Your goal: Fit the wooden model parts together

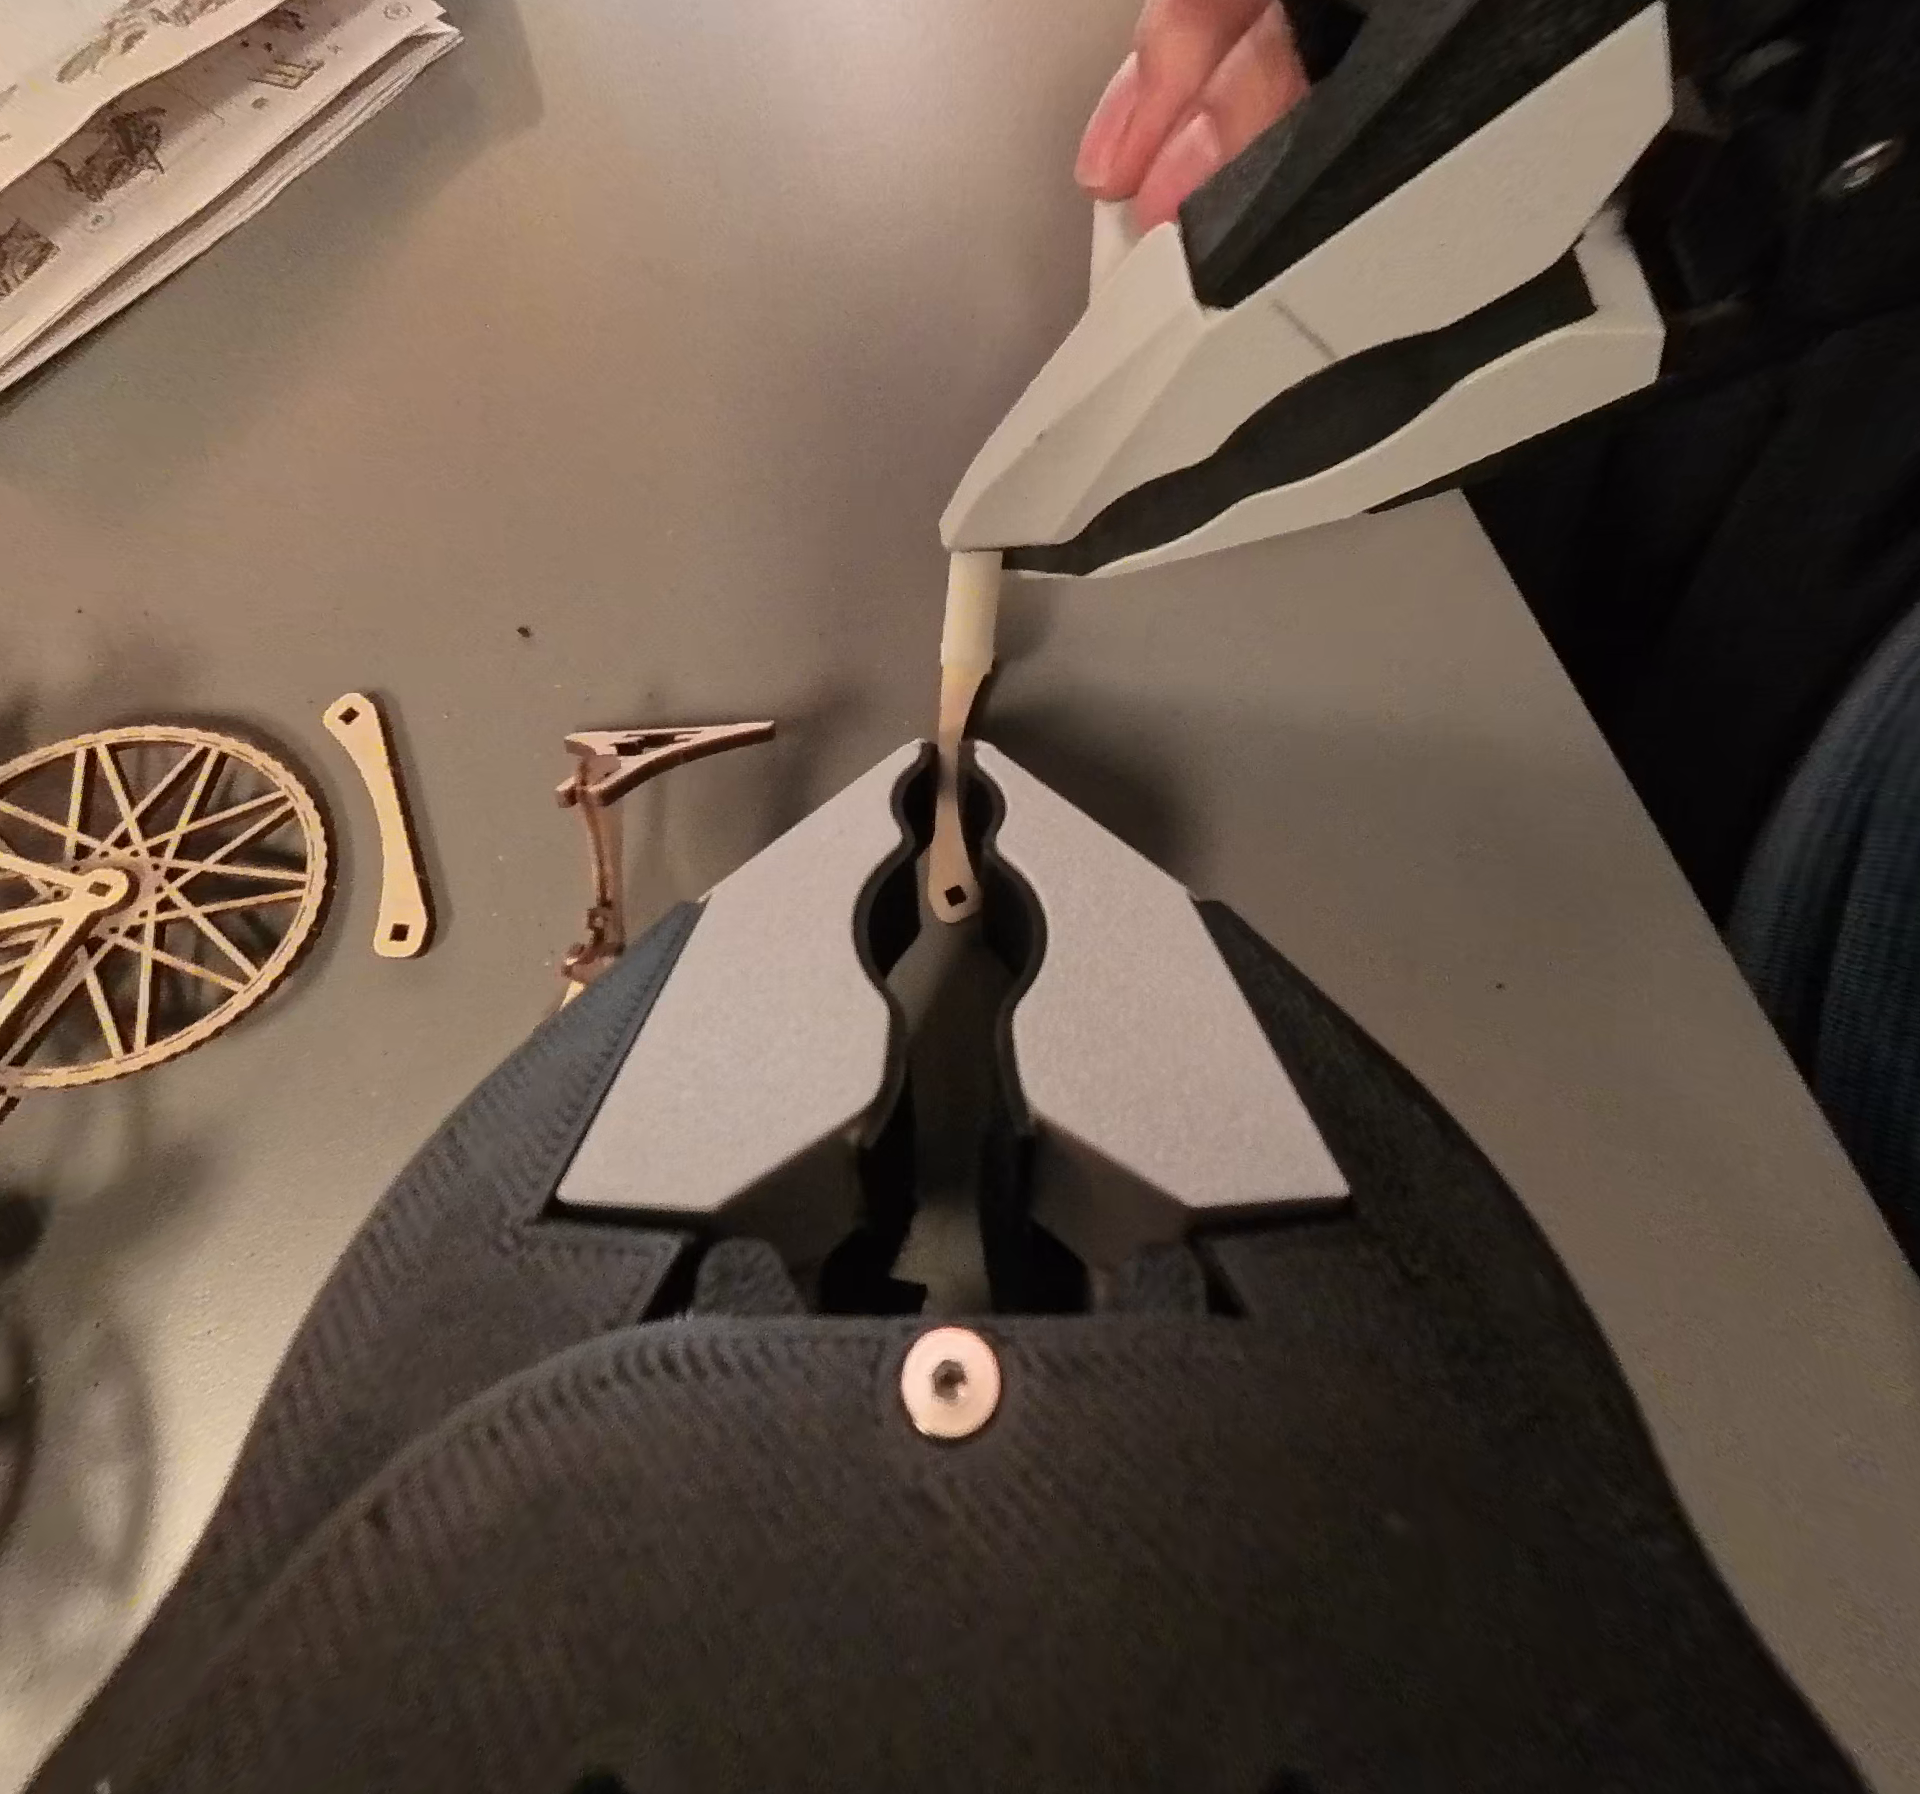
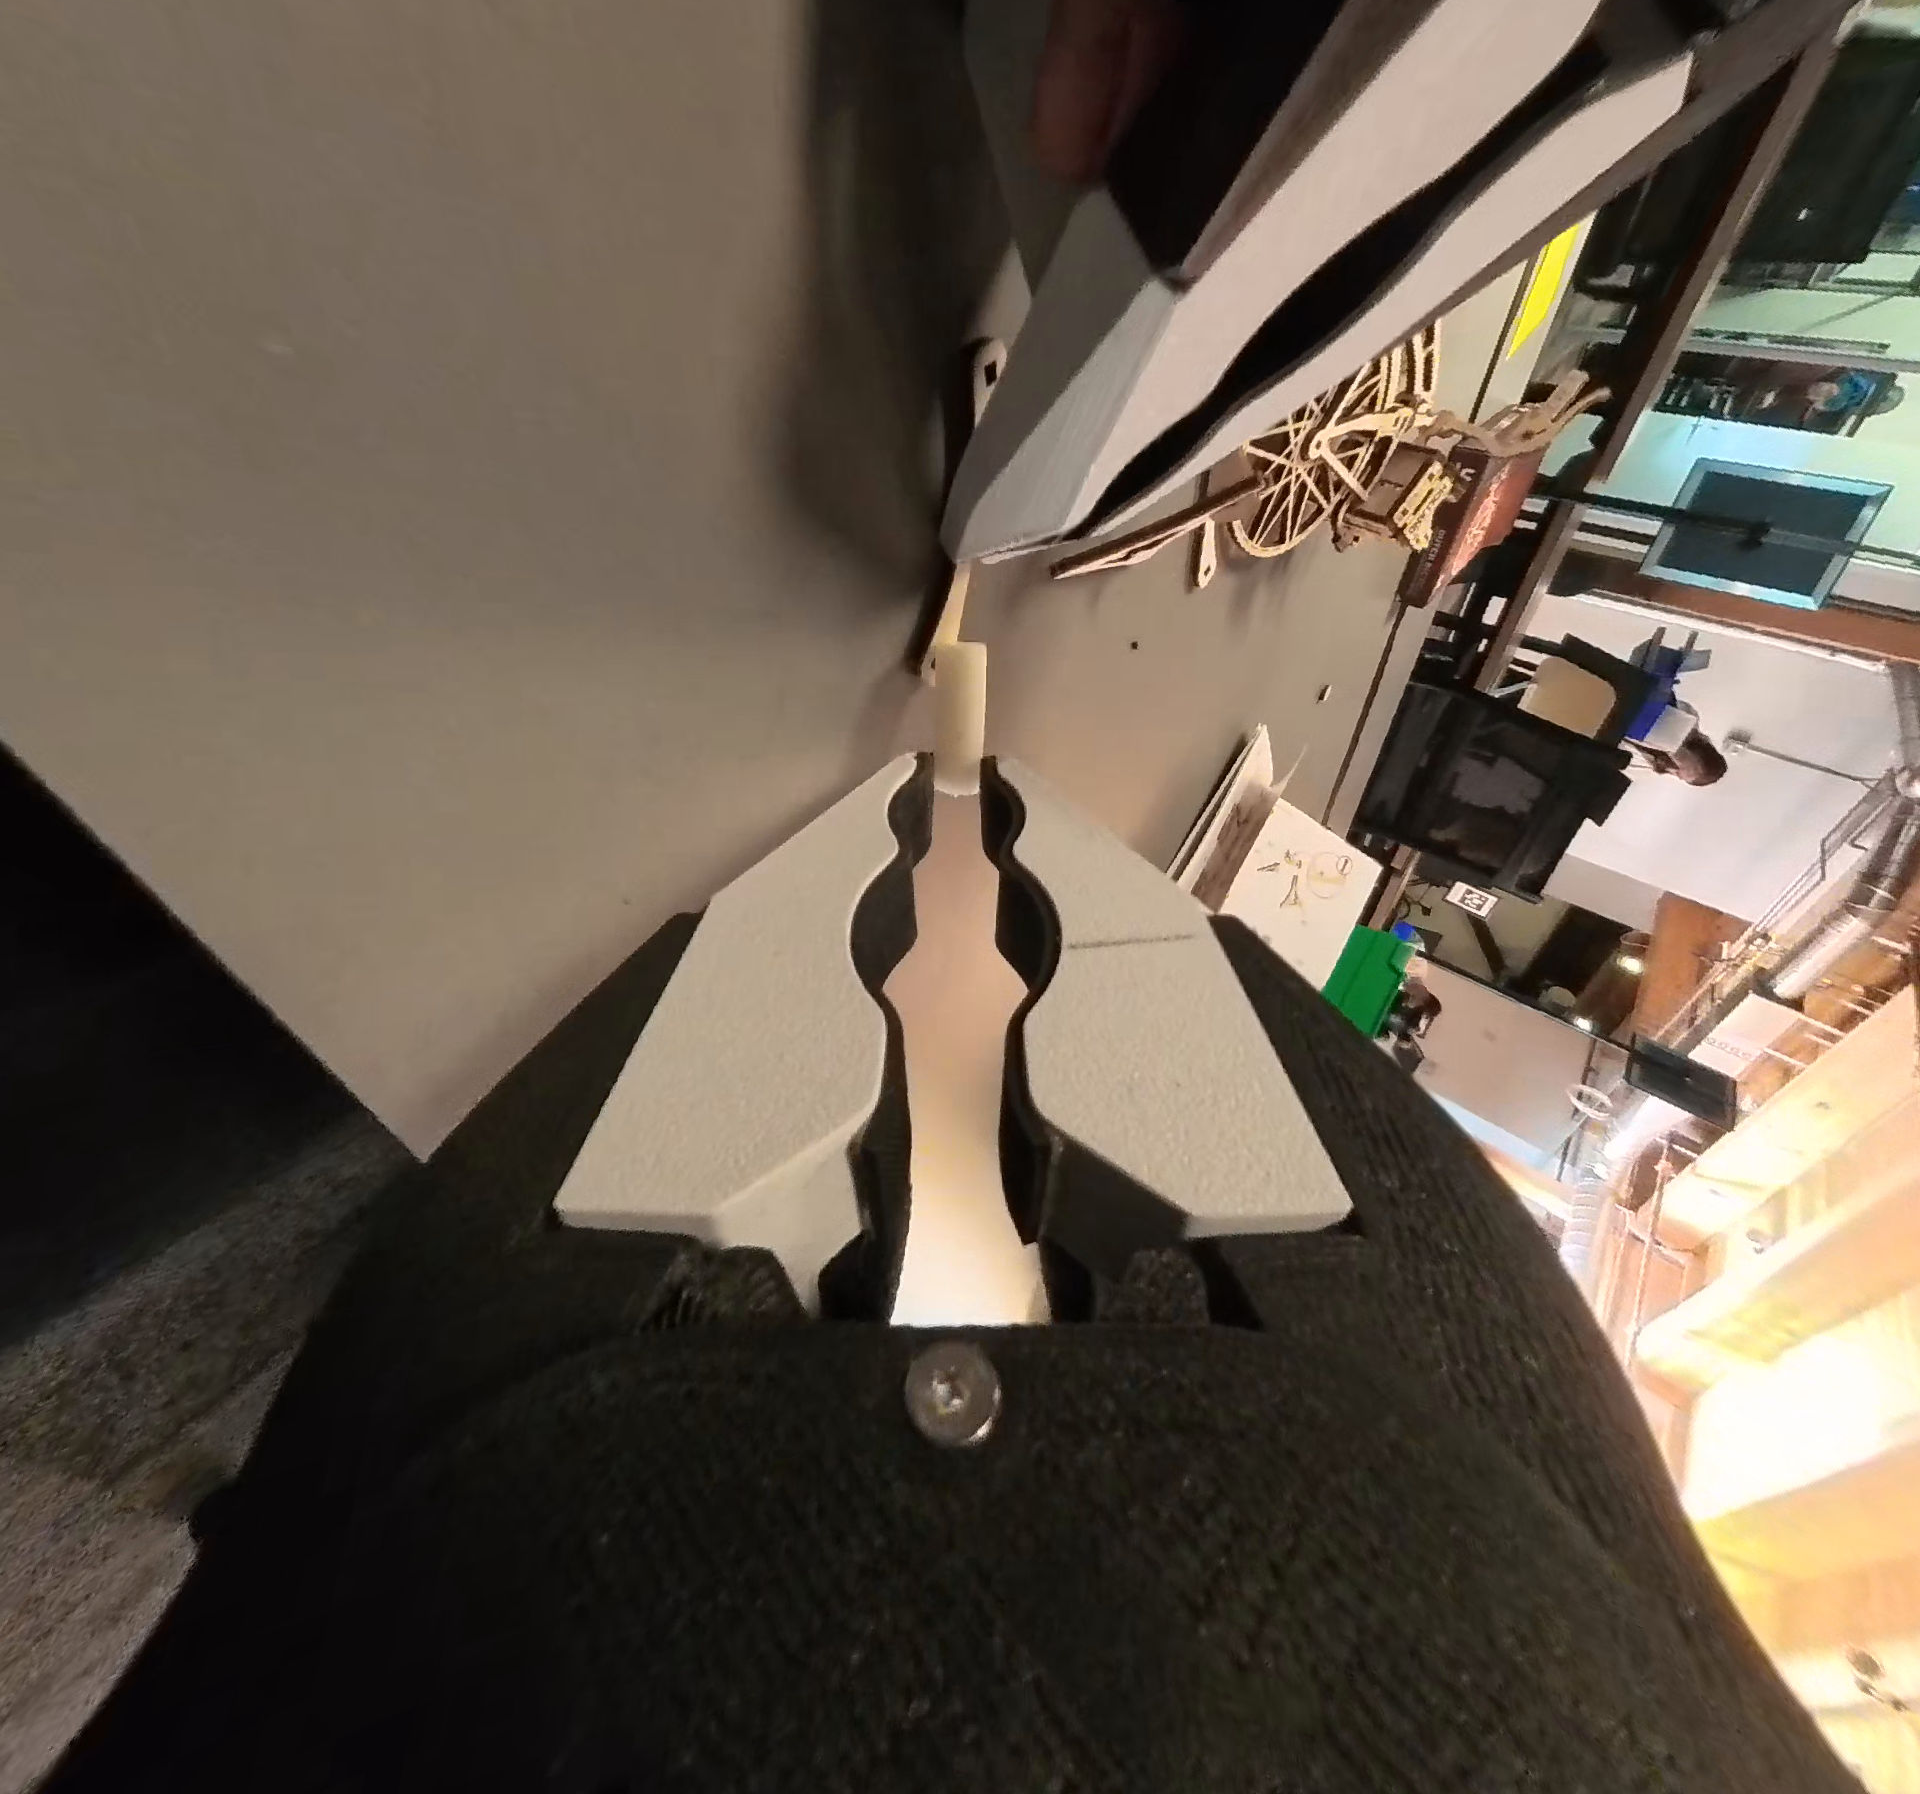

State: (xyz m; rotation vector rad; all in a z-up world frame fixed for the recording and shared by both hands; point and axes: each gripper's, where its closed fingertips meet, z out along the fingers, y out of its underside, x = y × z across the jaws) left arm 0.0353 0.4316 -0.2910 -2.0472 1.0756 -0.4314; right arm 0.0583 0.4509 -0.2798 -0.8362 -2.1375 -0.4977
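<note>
Above the table (image 1: 644, 456), near its edge, the left gripper (image 1: 948, 768) is pinching a thin curved strip (image 1: 951, 851); the right gripper (image 1: 987, 555) is clamping a pale tube (image 1: 968, 627) over the strip's far end. Strip looks light, snappable; hold flat faces near the joint.

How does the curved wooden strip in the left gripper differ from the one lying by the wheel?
The held strip stands pinched in the left gripper, off the table; the loose strip lies flat beside the wheel, untouched. The held strip has a pale sleeve on its far end, gripped by the right gripper; the loose strip's ends are both bare. Both are pale, curved, with a small square hole at the end.
</note>
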